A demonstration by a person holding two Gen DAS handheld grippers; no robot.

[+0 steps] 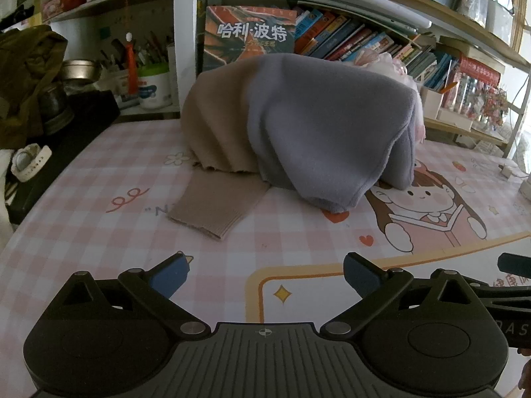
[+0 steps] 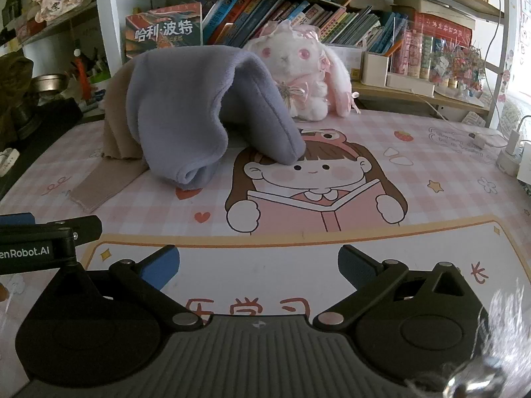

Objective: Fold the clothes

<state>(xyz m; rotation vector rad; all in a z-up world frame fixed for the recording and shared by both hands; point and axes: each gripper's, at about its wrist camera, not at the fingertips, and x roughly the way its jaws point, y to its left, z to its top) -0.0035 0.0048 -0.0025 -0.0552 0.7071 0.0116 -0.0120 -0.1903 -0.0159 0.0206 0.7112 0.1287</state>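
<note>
Left tool: we see both blue-padded fingers spread wide, nothing between them, hovering low over the near part of the table. Right tool: same, fingers wide apart and empty, above the printed mat near its yellow-bordered panel.

Clothes: we note a heap at the far centre-left of the table, well apart from both tools. A grey fleece garment lies draped on top, arched up like a tent; its rolled hem touches the mat at the near side. Under and to the left of it sits a beige knit garment, with one ribbed sleeve lying flat on the mat, pointing toward the left tool.

From the right wrist view we see a white and pink plush rabbit just behind the grey fleece, at the back edge of the table. Shelves with leaning books stand behind. The left tool's arm shows at the left edge of the right wrist view.

White chargers and cables lie at the far right of the table.
</note>
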